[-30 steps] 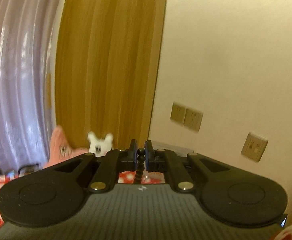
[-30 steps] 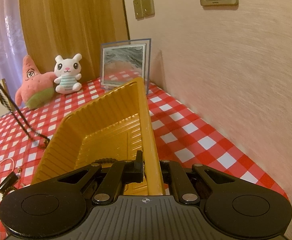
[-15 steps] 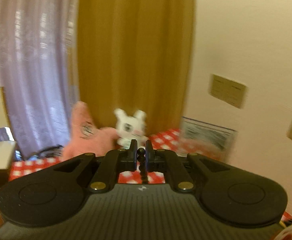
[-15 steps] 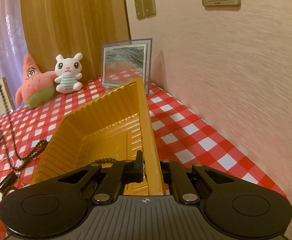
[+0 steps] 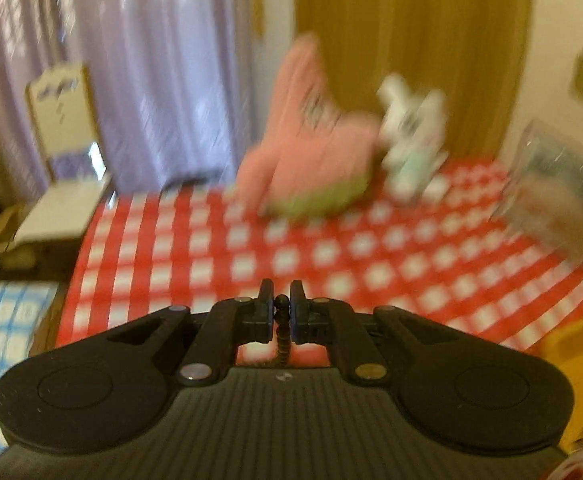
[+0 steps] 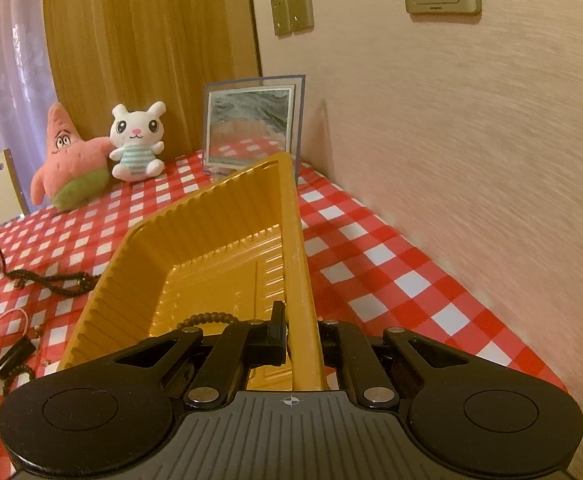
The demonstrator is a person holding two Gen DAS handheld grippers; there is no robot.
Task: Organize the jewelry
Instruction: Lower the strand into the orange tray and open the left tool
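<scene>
Standing beyond the gold tray (image 6: 211,248) on the checked counter (image 6: 371,248), a pink starfish plush (image 6: 67,160), a white bunny plush (image 6: 137,142) and a framed picture (image 6: 251,122) line the far edge; the right gripper (image 6: 299,340) has its jaws clamped on the tray's right rim; a dark bead necklace (image 6: 55,280) lies left of the tray, one strand rising out of frame; the left gripper (image 5: 281,312) pinches a beaded strand (image 5: 282,332); its view is blurred, the tray cut off at its right edge.
</scene>
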